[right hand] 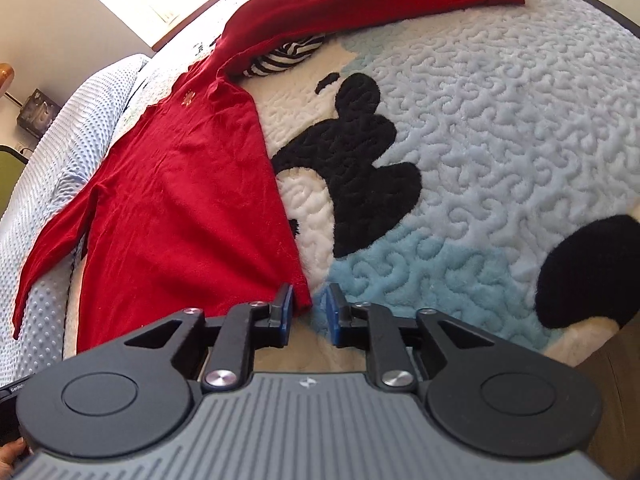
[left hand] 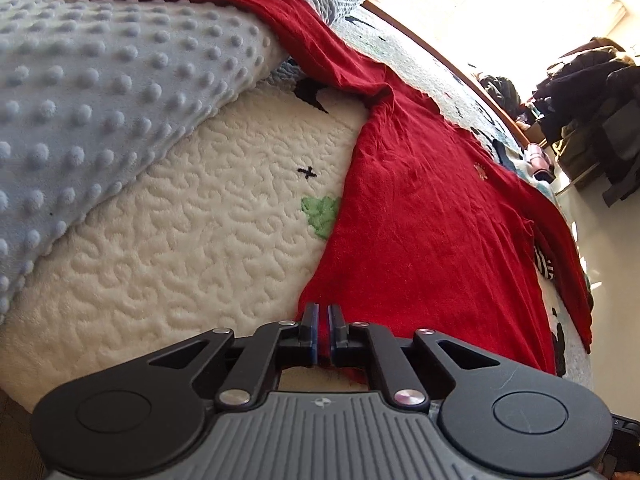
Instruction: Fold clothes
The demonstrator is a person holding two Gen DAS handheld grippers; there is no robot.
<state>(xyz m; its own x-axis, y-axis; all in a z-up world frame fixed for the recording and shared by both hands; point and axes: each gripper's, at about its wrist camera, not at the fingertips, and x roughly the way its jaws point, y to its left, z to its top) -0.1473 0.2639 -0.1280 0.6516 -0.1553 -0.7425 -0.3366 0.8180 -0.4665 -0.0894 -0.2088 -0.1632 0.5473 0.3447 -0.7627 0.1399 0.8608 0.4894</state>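
A red long-sleeved sweater (left hand: 432, 216) lies flat on the bed, sleeves spread; the right wrist view shows its body (right hand: 180, 200) stretching away from me. My left gripper (left hand: 324, 316) sits at the near hem corner. Its jaws are drawn to a thin slit with red cloth in it. My right gripper (right hand: 308, 304) stands open at the other hem corner. The tip of that corner lies between its fingers, close to the left pad (right hand: 286, 308), and the pads do not press on it.
A quilted cartoon-print bedspread (right hand: 480, 140) covers the bed. A pale blue dotted blanket (left hand: 100, 100) is heaped at the sweater's left side, under one sleeve. Something black-and-white striped (right hand: 284, 58) peeks from under the other sleeve. Dark clothes (left hand: 592, 92) are piled beyond the bed.
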